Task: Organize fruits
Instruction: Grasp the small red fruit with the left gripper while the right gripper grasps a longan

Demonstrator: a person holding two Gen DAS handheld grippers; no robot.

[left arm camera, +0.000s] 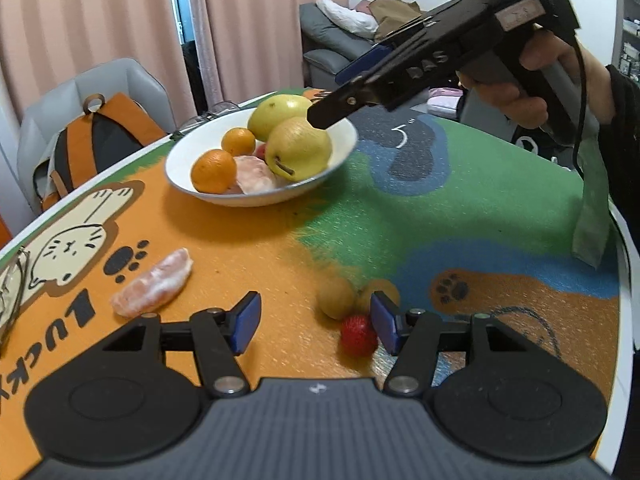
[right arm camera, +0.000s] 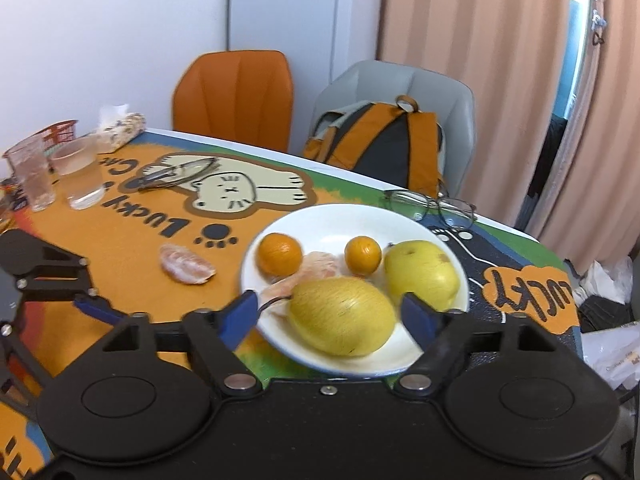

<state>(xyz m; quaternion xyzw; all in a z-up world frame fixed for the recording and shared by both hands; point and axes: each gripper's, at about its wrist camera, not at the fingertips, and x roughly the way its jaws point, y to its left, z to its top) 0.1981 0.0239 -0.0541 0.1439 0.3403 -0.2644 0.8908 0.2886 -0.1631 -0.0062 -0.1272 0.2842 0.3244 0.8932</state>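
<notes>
A white bowl (left arm camera: 200, 148) (right arm camera: 320, 220) holds two yellow pears (right arm camera: 344, 316) (right arm camera: 422, 272), two small oranges (right arm camera: 279, 253) (right arm camera: 363, 255) and peeled citrus pieces (right arm camera: 320, 262). My right gripper (right arm camera: 330, 312) is open just above the near pear, fingers on either side of it; it also shows in the left wrist view (left arm camera: 326, 114). My left gripper (left arm camera: 316, 320) is open and empty, low over the mat. A strawberry (left arm camera: 358, 336) and two small brown fruits (left arm camera: 337, 298) lie by its right finger. A peeled citrus segment (left arm camera: 154, 284) (right arm camera: 186, 267) lies on the mat.
The table carries a cat-print mat (left arm camera: 440, 220). Two glasses (right arm camera: 80, 176) and a tissue pack (right arm camera: 120, 128) stand at the far left. Two pairs of spectacles (right arm camera: 436, 204) (right arm camera: 176, 174) lie on the table. Chairs and a backpack (right arm camera: 384, 144) stand behind.
</notes>
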